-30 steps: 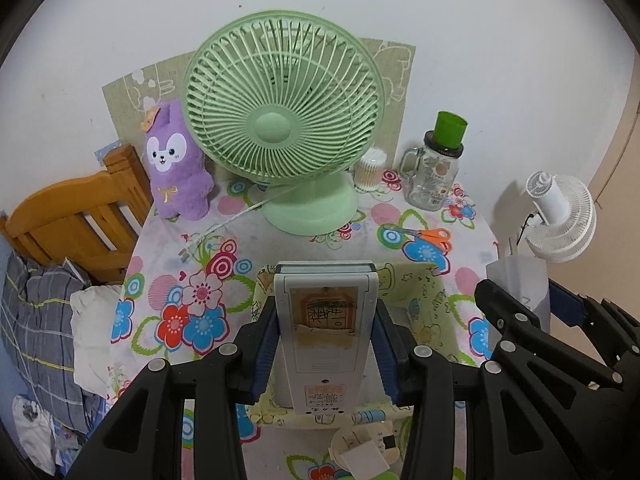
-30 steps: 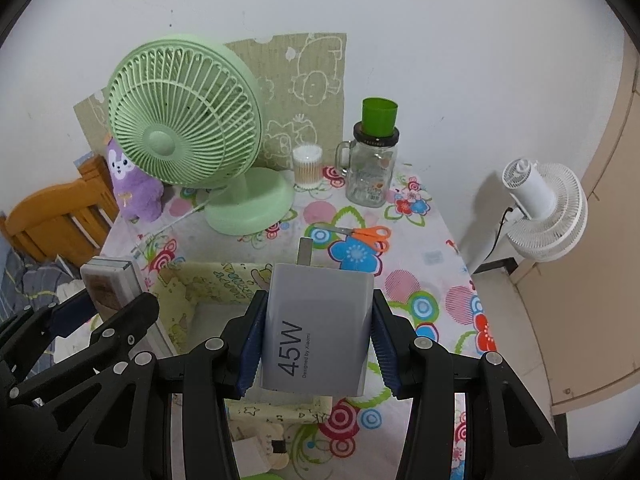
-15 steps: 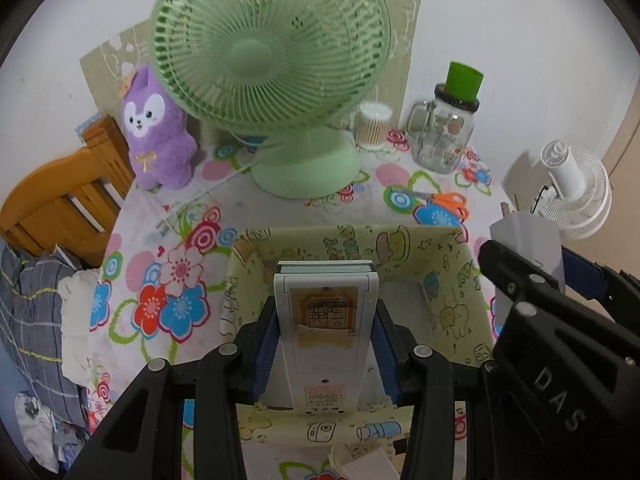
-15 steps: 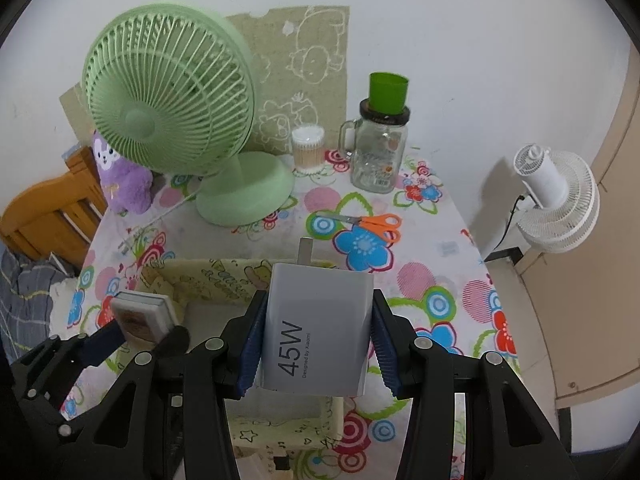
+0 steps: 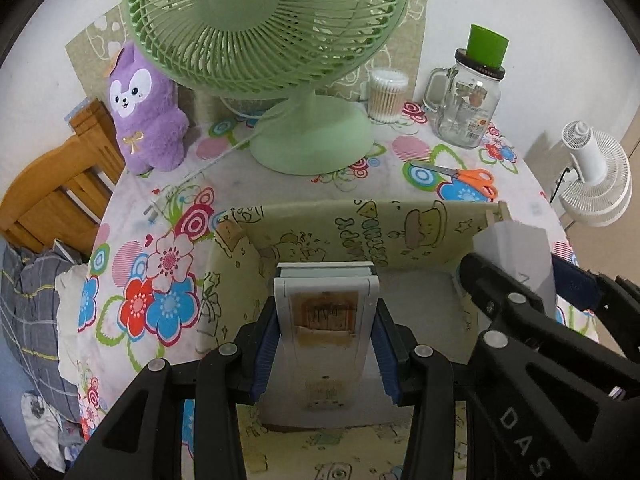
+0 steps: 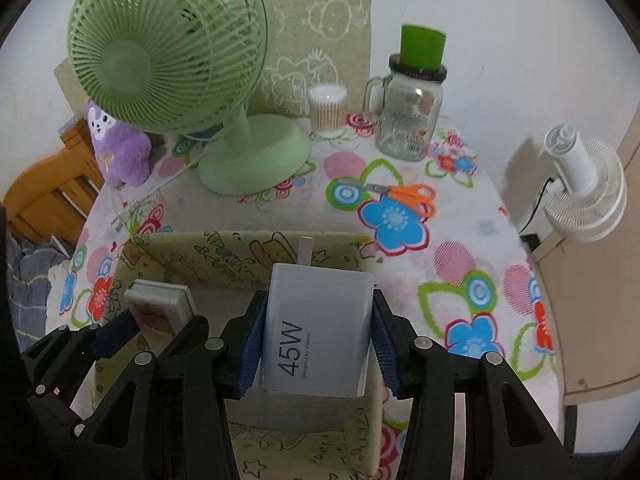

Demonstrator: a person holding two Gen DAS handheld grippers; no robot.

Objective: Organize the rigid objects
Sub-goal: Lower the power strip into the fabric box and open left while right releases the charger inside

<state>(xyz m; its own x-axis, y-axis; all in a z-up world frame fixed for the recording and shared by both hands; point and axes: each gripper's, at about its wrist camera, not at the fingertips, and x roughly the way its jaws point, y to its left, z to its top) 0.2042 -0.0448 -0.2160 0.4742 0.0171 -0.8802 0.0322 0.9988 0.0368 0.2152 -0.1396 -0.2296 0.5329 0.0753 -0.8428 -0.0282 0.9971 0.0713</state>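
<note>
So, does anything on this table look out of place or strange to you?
Two small things. The orange scissors lie loose on the tablecloth, outside the box. The green fan has its cord and plug trailing unplugged across the cloth. Nothing looks spilled or broken.

A pale green fan (image 6: 168, 44) stands by a purple plush toy (image 5: 146, 110). The tablecloth (image 6: 460, 236) is white with red, blue and pink flowers; orange-handled scissors (image 6: 412, 196) lie on it. The box (image 5: 384, 232) is yellowish, cartoon-printed.

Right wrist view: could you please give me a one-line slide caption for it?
Right gripper holds a white 45W charger above the yellow fabric box on the floral table, left gripper alongside.
</note>
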